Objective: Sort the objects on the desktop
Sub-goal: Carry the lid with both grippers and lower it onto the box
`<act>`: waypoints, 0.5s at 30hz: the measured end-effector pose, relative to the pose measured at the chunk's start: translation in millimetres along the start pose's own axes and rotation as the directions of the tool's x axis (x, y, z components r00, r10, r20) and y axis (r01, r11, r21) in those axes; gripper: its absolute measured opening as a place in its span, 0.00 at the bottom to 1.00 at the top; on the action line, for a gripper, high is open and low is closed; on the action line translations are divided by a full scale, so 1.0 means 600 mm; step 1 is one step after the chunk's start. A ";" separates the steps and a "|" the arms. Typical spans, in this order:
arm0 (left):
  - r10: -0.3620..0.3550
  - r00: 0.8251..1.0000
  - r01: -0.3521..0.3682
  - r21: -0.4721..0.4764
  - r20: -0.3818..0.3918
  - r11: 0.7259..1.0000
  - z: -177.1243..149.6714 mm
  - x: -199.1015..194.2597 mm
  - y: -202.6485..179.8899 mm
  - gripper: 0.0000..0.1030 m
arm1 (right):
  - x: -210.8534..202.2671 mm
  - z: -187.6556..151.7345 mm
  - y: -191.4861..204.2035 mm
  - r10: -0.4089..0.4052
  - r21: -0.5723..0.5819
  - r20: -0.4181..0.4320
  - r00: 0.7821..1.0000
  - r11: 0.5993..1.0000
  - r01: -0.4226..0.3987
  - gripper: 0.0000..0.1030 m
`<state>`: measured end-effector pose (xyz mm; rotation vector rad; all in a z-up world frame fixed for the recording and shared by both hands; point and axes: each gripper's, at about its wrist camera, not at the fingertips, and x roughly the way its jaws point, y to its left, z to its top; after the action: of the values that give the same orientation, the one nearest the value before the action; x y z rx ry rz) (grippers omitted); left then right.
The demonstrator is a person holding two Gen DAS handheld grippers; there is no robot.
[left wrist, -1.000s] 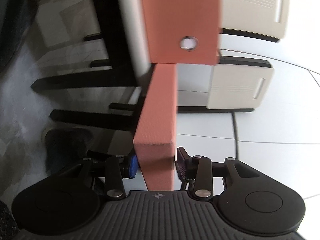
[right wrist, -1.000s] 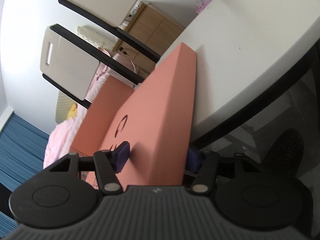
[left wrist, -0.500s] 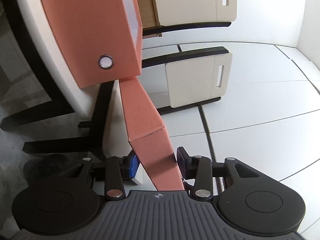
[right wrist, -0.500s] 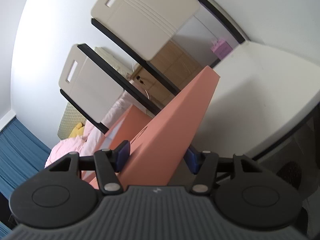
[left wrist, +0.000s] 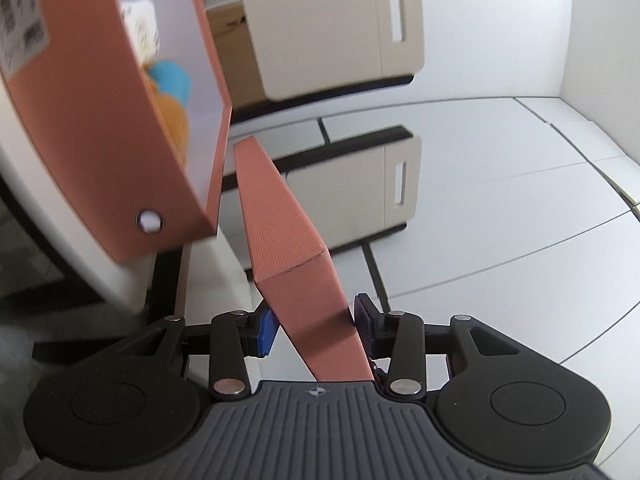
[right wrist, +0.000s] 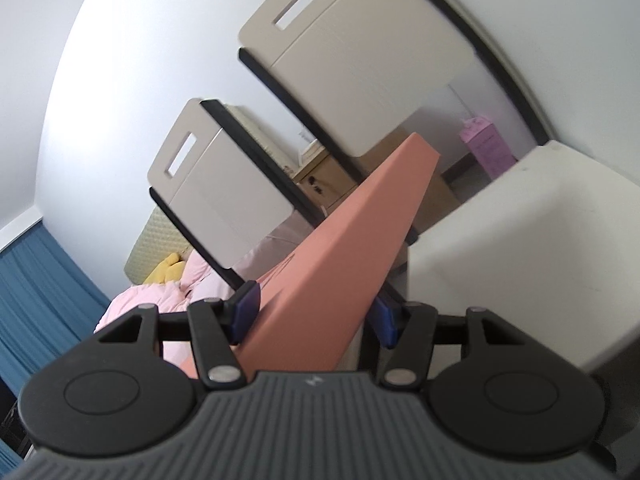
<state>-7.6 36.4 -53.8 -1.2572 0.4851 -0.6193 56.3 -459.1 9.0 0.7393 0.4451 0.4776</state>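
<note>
My left gripper (left wrist: 314, 330) is shut on one end of a salmon-pink box lid (left wrist: 288, 248), held in the air and tilted. My right gripper (right wrist: 316, 316) is shut on the lid's other end (right wrist: 344, 264). The matching open salmon-pink box (left wrist: 100, 112) sits on the white table (left wrist: 48, 184) at upper left of the left wrist view. Inside it I see an orange and blue soft toy (left wrist: 172, 96) and a white item (left wrist: 140, 28). The lid is beside the box, clear of its opening.
The white table's corner (right wrist: 540, 232) is to the right in the right wrist view. Two beige chairs (left wrist: 344, 28) (right wrist: 224, 184) stand behind the table. A pink bedspread (right wrist: 144, 300) and blue curtain (right wrist: 36, 296) lie at left. Pale floor tiles (left wrist: 500, 200) spread right.
Both grippers have lifted and swung the lid upward, away from the table. The box's open inside with the toys has come into the left wrist view.
</note>
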 end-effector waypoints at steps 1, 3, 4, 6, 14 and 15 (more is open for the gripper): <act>0.001 1.000 -0.001 0.006 0.015 1.000 0.008 -0.004 -0.003 0.43 | 0.012 0.002 0.005 0.008 0.001 -0.004 1.000 1.000 -0.008 0.57; 0.005 0.999 -0.006 0.016 0.049 1.000 0.026 -0.014 -0.009 0.43 | 0.040 0.006 0.018 0.025 -0.001 -0.013 1.000 1.000 -0.025 0.57; 0.008 0.998 -0.009 0.022 0.068 1.000 0.036 -0.019 -0.011 0.43 | 0.056 0.009 0.026 0.033 -0.005 -0.016 0.999 0.999 -0.033 0.57; 0.012 0.994 -0.015 0.029 0.109 0.999 0.060 -0.032 -0.012 0.43 | 0.092 0.012 0.044 0.055 -0.017 -0.021 0.998 0.998 -0.055 0.57; 0.063 0.956 -0.086 0.067 0.287 0.994 0.162 -0.090 -0.007 0.43 | 0.280 0.001 0.105 0.168 -0.041 -0.096 0.981 0.984 -0.173 0.57; 0.072 0.950 -0.098 0.071 0.303 0.993 0.173 -0.095 -0.003 0.44 | 0.306 -0.001 0.108 0.179 -0.038 -0.107 0.978 0.982 -0.184 0.57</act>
<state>17.3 148.9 -26.1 -1.2167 0.2556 -0.3629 187.0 -315.0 16.3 0.7147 0.4636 0.6982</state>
